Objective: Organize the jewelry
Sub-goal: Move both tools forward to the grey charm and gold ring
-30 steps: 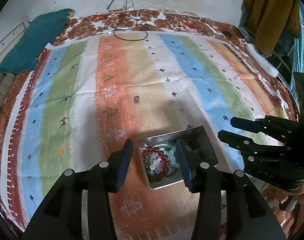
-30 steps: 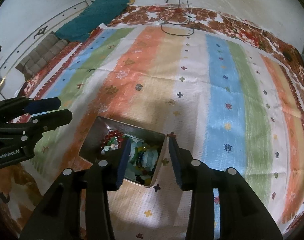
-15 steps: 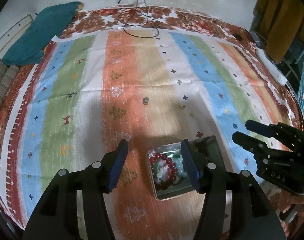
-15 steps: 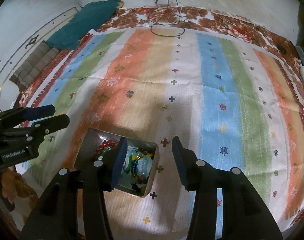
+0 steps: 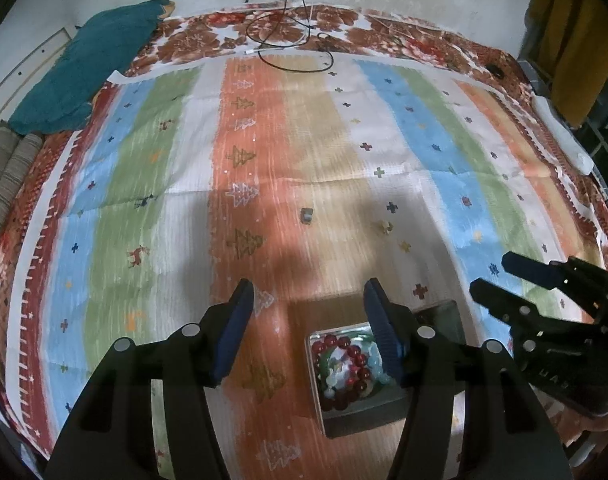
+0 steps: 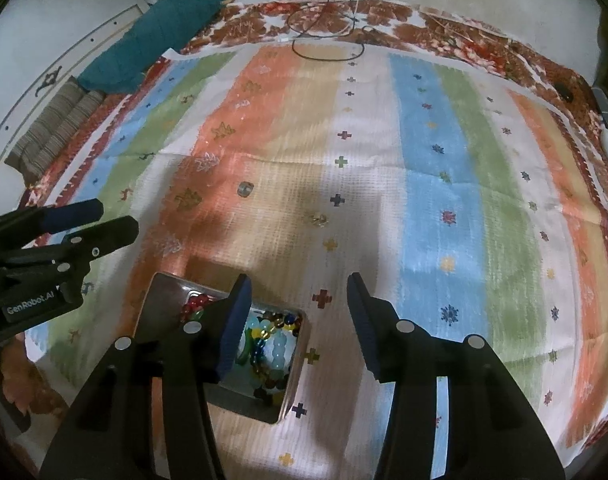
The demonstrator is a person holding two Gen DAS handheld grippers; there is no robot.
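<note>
Left of the metal tin point(image 5: 357, 420), the left gripper point(image 5: 307, 330) hangs over the striped cloth point(image 5: 144, 184) with its jaws apart and nothing between them but bare fabric. Those jaws have just been opening, and a second ago they straddled the tin; now only the right-hand finger overlaps the tin's edge in the left wrist view, so the tool has drifted off to the tin's left side. Inside the tin the jewelry lies untouched: a red bead bracelet point(image 5: 345, 372) curled round paler beads, with green and glassy pieces point(image 6: 272, 344) heaped toward the tin's right half. Beyond the tin, farther up the cloth, two small loose pieces rest well apart from it, a dark squarish one point(image 5: 306, 215) and a pale gold one point(image 5: 385, 226); I cannot tell what they are. Right of the tin, the right gripper point(image 6: 296, 320) also stands with jaws parted and empty, and they too have just been widening; its left finger covers part of the tin while its right finger sits over cloth clear of the tin. To my eye both tools have backed away from the tin without lifting anything, so the sorting has not yet begun and the next reach could go either to the tin or to the loose pieces beyond it.
</note>
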